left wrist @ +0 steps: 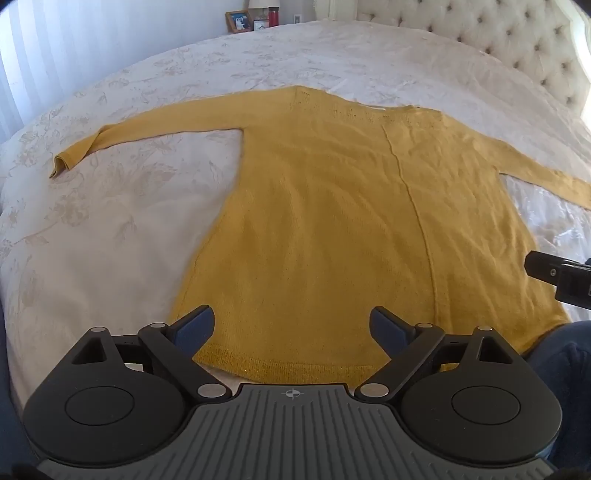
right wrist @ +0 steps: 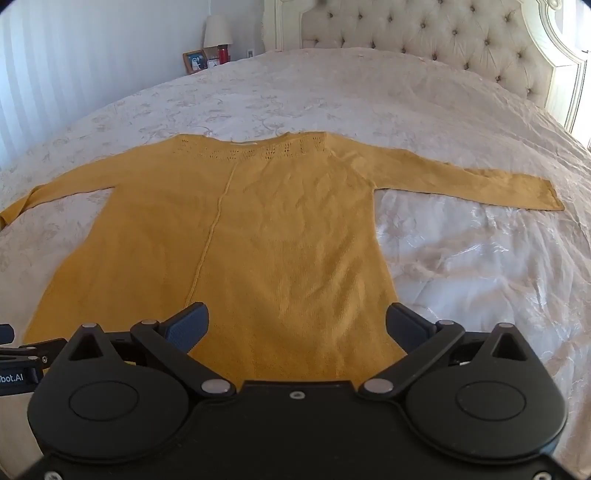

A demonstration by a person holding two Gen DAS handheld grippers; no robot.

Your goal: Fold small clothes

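Note:
A mustard-yellow knit sweater (left wrist: 332, 221) lies flat on the bed, both sleeves spread out to the sides, hem nearest me; it also shows in the right wrist view (right wrist: 258, 229). My left gripper (left wrist: 292, 325) is open and empty, just above the hem's left part. My right gripper (right wrist: 295, 321) is open and empty, above the hem's right part. The right gripper's body shows at the right edge of the left wrist view (left wrist: 557, 277). The left gripper's body shows at the left edge of the right wrist view (right wrist: 18, 362).
The white floral bedspread (left wrist: 110, 221) covers the bed. A tufted headboard (right wrist: 424, 40) stands at the back right. A nightstand at the back holds a photo frame (right wrist: 195, 61), a lamp (right wrist: 217, 31) and a red cup (right wrist: 223, 53). A leg in blue shows at the lower right (left wrist: 565, 362).

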